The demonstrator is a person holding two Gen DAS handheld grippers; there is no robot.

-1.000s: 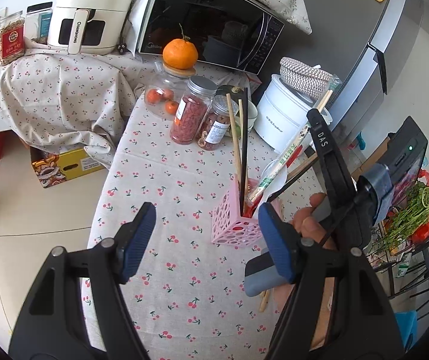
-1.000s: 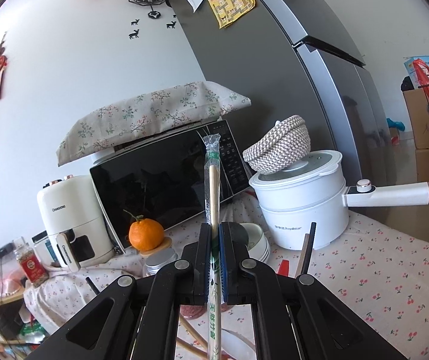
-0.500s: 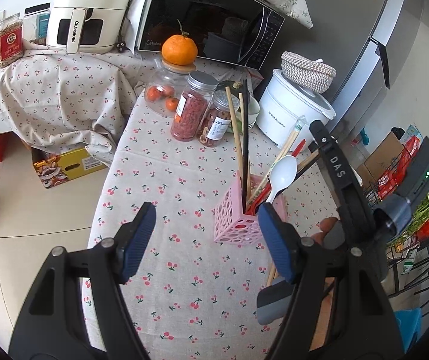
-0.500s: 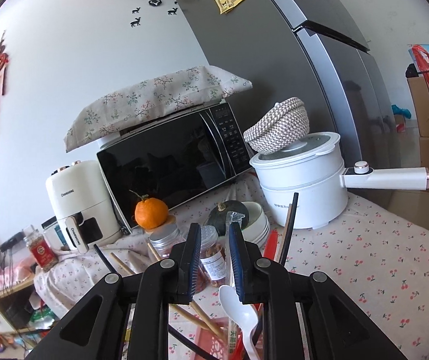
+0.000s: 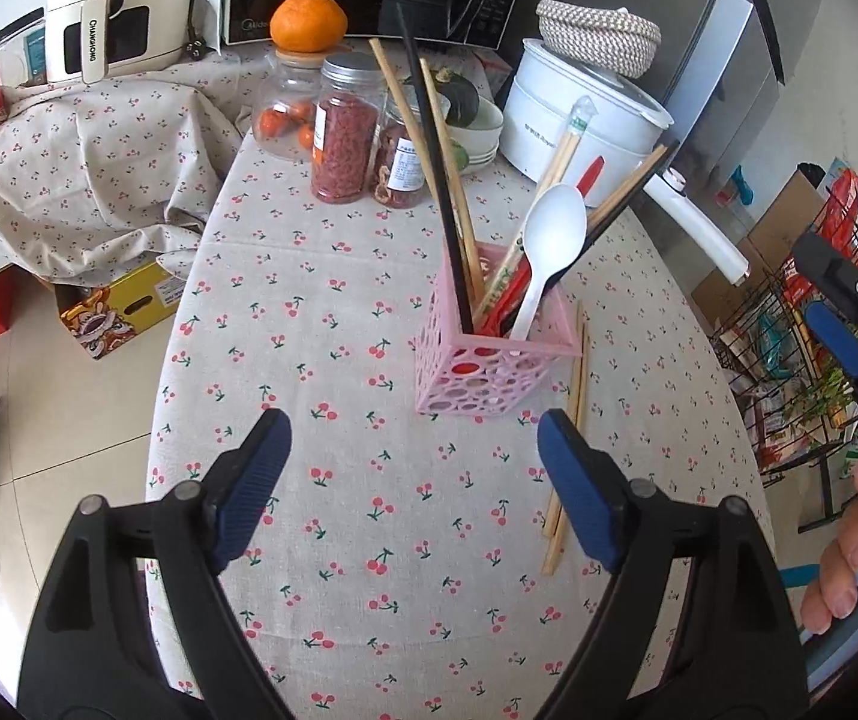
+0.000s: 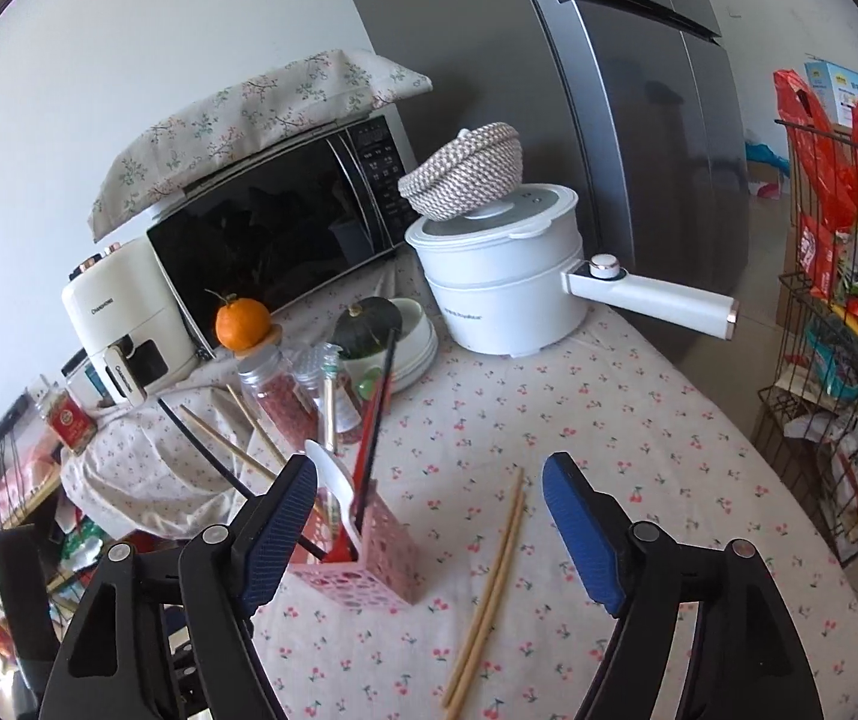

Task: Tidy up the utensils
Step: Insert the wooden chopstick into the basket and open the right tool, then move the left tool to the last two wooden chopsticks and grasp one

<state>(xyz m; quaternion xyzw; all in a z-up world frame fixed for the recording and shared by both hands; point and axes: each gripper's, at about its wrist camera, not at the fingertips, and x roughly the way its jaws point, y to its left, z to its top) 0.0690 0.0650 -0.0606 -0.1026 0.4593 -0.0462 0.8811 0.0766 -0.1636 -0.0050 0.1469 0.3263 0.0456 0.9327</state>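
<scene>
One pair of wooden chopsticks (image 6: 492, 585) lay loose on the cherry-print surface (image 6: 639, 420), just beside the pink perforated utensil holder (image 6: 363, 570), its long axis running roughly away from the camera. It sat almost between the right gripper (image 6: 429, 534)'s widely spread, empty jaws, so that hand looked nearer. The left gripper (image 5: 411, 480) hovered spread and empty before the holder.

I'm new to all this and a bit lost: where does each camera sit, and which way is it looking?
Left wrist: on the left tongs, looking down at the table and pink holder; its blue fingers, plus the right tongs, show.
Right wrist: on the right tongs, looking across the table toward the microwave; its open fingers show.
Both see holder, loose chopsticks, pot.
</scene>
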